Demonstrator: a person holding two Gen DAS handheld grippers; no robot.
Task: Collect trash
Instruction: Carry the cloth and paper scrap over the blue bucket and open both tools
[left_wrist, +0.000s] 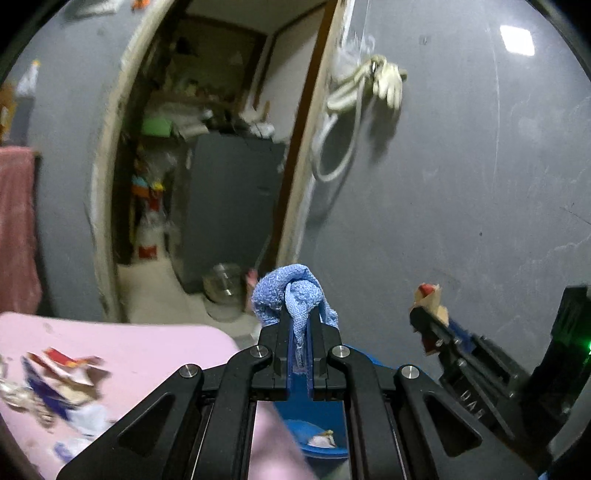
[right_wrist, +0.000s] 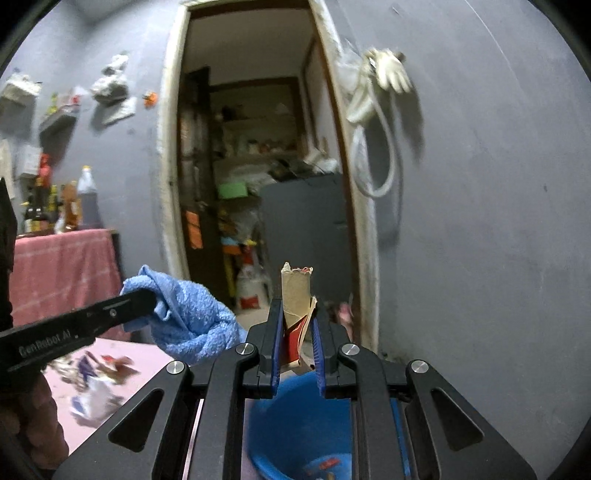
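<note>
Torn brown-and-red cardboard scrap (right_wrist: 295, 295) is held in right tongs (right_wrist: 295, 325) above blue plastic bucket (right_wrist: 291, 424), already holding some scraps; crumpled blue towel (left_wrist: 291, 295) is clamped in left tongs (left_wrist: 300, 332). Litter pile (left_wrist: 55, 391) is left on pink desk (left_wrist: 147, 343) at 8 o'clock.

Grey wall (right_wrist: 498, 221) — open doorway (right_wrist: 258, 147), white glove (right_wrist: 391, 74) hanging beside it.

The left gripper (left_wrist: 300, 328) was matte black, with angular linkage arms joined by round silver pivot screws and fingers faced in blue pads. The right gripper (right_wrist: 298, 334) was built alike, its blue pads (right_wrist: 275, 350) ridged. White "GenRobot.AI" lettering ran along the left gripper's black finger (right_wrist: 74, 325), seen from its side.
</note>
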